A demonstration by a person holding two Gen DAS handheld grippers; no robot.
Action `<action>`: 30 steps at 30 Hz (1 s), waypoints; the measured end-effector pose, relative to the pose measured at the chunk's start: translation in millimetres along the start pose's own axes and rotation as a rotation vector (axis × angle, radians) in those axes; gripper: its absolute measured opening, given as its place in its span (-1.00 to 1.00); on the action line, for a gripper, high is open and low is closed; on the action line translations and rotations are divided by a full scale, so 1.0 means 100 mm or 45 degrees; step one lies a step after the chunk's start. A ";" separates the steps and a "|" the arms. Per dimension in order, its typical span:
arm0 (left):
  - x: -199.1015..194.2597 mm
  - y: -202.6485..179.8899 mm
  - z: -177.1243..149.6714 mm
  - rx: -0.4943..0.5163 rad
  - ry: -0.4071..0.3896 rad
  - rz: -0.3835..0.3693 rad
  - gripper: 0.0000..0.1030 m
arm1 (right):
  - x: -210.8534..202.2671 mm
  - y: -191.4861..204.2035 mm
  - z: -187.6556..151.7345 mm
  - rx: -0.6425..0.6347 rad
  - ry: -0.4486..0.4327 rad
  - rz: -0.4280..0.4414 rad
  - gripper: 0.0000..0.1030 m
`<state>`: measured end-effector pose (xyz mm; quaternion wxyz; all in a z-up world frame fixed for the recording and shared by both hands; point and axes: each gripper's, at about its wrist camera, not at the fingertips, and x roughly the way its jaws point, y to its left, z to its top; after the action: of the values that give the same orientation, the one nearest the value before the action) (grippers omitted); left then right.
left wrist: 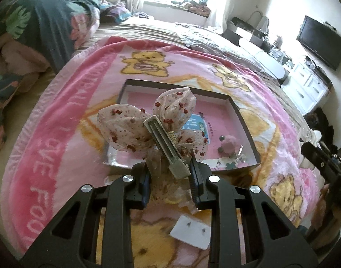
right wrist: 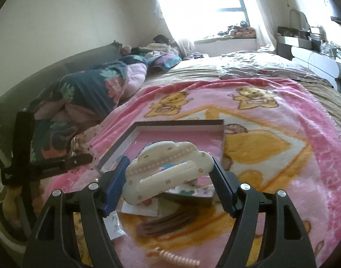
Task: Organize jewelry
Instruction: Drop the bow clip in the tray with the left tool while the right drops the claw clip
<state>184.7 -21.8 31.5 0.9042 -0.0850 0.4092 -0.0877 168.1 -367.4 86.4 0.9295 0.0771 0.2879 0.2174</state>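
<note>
My left gripper (left wrist: 169, 176) pinches a gauzy, sequinned bow clip (left wrist: 148, 122) by its metal bar, above the shallow cardboard box (left wrist: 235, 109). My right gripper (right wrist: 170, 178) clamps a glossy cream cloud-shaped claw clip (right wrist: 168, 172) over the fleecy pink blanket (right wrist: 293, 156).

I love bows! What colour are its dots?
Red dots on the pale bow, best in the left wrist view.

Near edge of box (left wrist: 234, 107) hidden behind bow clip (left wrist: 148, 125) and left gripper (left wrist: 170, 174). Small pieces at 4 o'clock in box too small to identify. Earring card (left wrist: 190, 232) partly covered at 3 o'clock. Spiral hair tie (right wrist: 181, 258) cut off at 6 o'clock.
</note>
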 end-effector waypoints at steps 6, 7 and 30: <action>0.18 -0.20 0.09 0.056 0.023 0.005 -0.61 | 0.08 -0.15 0.13 0.003 -0.012 -0.031 0.37; 0.20 -0.22 0.10 0.062 0.027 0.005 -0.61 | 0.10 -0.17 0.15 0.002 -0.013 -0.035 0.37; 1.18 -0.29 0.33 0.118 0.213 0.051 -0.60 | 0.87 -0.43 0.11 -0.126 0.169 -0.098 0.37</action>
<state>284.1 -73.9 -25.9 0.8714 -0.0271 0.4805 -0.0954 253.7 -367.1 40.4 0.9186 0.0055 0.3405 0.2003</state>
